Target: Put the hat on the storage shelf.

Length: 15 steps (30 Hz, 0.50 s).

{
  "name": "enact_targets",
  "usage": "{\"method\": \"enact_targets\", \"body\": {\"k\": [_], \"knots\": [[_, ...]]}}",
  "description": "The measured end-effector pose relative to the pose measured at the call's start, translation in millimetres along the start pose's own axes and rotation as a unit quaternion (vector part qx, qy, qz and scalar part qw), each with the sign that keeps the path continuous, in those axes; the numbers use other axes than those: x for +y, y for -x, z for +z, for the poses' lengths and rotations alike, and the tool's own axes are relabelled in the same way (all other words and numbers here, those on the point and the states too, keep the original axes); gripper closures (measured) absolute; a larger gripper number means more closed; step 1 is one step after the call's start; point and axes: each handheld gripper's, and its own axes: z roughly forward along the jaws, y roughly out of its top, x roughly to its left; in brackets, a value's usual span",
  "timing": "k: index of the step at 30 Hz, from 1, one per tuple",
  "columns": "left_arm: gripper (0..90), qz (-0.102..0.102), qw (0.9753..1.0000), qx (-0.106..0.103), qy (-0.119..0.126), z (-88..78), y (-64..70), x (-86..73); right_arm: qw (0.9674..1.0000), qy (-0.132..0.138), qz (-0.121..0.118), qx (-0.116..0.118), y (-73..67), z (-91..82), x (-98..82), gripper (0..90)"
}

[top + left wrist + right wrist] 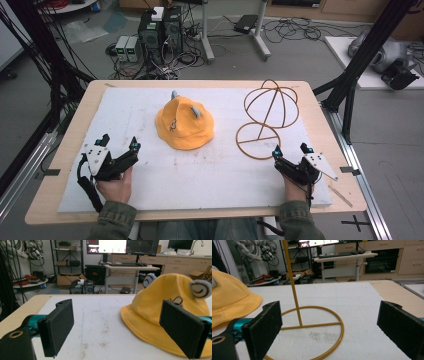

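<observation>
Starting at the left, the left tongs (119, 143) are sitting on the white mat (210, 175), near the person's edge of the tabletop (320, 120), jaws spread wide with nothing between them. In the left gripper view they are pointing toward the yellow bucket hat (160, 322), with one jaw overlapping the brim in the picture, though I cannot tell whether it is touching.

The hat (184, 123) is lying in the middle of the mat, crown up, two little grey-blue ears (196, 112) poking from the top, and it is sitting just left of the wire hat stand (266, 116).

That stand is resting on its ring base (257, 141), a thin stem rising to a globe of yellow hoops (272, 104).

Further right, the right tongs (291, 150) are also gaping and empty, hovering just right of the base ring; the right gripper view is looking straight at the stem (293, 290) and ring (312, 332).

Now the risks, as I am judging them: the hat is soft, so a one-sided pinch on the brim could be letting it fold and droop, catching on the hoops instead of settling over them. The stand is looking light and top-heavy; a nudge from the hat or a jaw could be tipping it or sliding it off toward the mat's edge. The right tongs may need to be steadying that stem first.
</observation>
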Motion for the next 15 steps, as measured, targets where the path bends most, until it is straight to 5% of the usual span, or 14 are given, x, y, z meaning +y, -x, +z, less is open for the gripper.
{"method": "enact_targets", "body": {"k": [8, 15], "knots": [[13.0, 0.024, 0.9995, -0.022, -0.006, 24.9, 37.3, 18.0, 0.9993, 0.014, 0.034, -0.003, 6.6, -2.0, 1.5, 5.7], [13.1, 0.025, 0.9988, -0.041, -0.013, 60.2, 73.7, 30.3, 0.9994, 0.015, 0.030, -0.001, 5.2, -1.0, 1.2, 5.6]]}}
